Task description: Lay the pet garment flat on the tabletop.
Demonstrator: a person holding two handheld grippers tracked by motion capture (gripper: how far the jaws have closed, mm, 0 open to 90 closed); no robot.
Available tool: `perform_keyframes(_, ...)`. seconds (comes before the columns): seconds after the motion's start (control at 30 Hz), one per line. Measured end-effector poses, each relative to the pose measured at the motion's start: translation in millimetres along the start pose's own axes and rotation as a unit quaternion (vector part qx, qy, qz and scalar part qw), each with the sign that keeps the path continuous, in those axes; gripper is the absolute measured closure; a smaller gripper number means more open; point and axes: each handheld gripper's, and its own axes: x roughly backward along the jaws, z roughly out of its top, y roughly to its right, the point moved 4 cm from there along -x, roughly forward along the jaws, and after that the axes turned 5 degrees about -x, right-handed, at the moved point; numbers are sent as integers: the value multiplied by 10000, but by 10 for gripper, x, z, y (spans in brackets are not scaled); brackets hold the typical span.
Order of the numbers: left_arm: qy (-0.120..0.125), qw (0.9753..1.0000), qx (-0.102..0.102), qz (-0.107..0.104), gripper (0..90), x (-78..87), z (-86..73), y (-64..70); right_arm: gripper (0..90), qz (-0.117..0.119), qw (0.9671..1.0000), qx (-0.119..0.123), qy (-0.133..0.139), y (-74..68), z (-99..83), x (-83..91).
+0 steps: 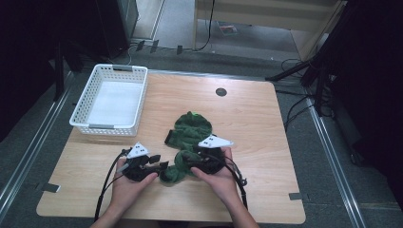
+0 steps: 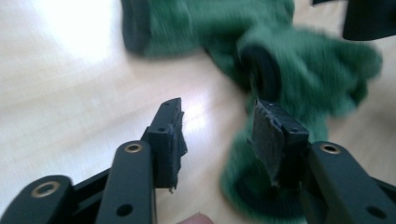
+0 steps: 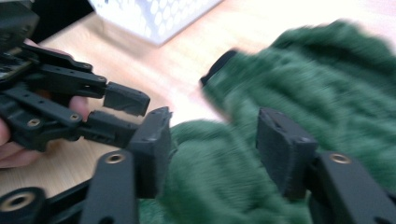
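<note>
A dark green knitted garment (image 1: 189,137) lies crumpled on the wooden table (image 1: 247,123), bunched into soft ribbed folds with a black band or trim at its edge on the side toward the left gripper. The knit looks thick and fuzzy; in both gripper views it is blurred, so finer detail cannot be made out. I can read no label, brand or writing on it anywhere.

The left gripper (image 1: 159,166) is held just to the left of the garment's near end, its jaws spread with open air between them; in the left gripper view (image 2: 217,135) the green cloth sits just ahead and to the right of the tips, close to the right-hand jaw. The right gripper (image 1: 190,159) is at the garment's near end from the other side, jaws also spread, with green folds lying between and under them in the right gripper view (image 3: 212,140), not clamped.

A white perforated basket (image 1: 111,99) stands well beyond the left gripper, at the far left of the table.
</note>
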Motion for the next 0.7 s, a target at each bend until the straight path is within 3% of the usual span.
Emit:
perform_keyframes(0.07, 42, 9999, -3, -95, 571, 13, -26, 41, 419, -37, 9998, -16, -179, -36, -78, -108)
perform_keyframes(0.1, 34, 9999, -44, -91, 580, 1, -43, 61, 491, -109, 9996, 40, -241, -52, -119, -149)
perform_keyframes(0.17, -47, 9998, -162, -74, 585, -42, -85, 86, 724, -341, 9989, 266, -186, -84, -186, -155)
perform_keyframes(0.23, -68, 9998, -184, -88, 608, -52, -108, 92, 833, -298, 9992, 271, -23, -79, -189, -99)
perform_keyframes(0.37, -3, 9998, -205, -41, 629, -49, -111, 100, 843, -352, 9989, 130, 281, -12, -178, 65)
perform_keyframes(0.4, -41, 9997, -214, -70, 629, -56, -122, 97, 836, -447, 9978, -37, 490, 74, -205, 213)
perform_keyframes(0.47, -33, 9997, -209, -74, 629, -56, -122, 95, 827, -518, 9971, -75, 551, 107, -223, 263)
perform_keyframes(0.5, -33, 9998, -187, -83, 629, -54, -123, 88, 807, -681, 9945, -332, 722, 221, -297, 418)
perform_keyframes(0.63, -17, 9999, -111, -118, 629, -53, -125, 75, 753, -781, 9908, -783, 775, 406, -468, 670)
perform_keyframes(0.7, -13, 9999, -113, -119, 631, -51, -123, 72, 711, -959, 9880, -969, 721, 509, -584, 804)
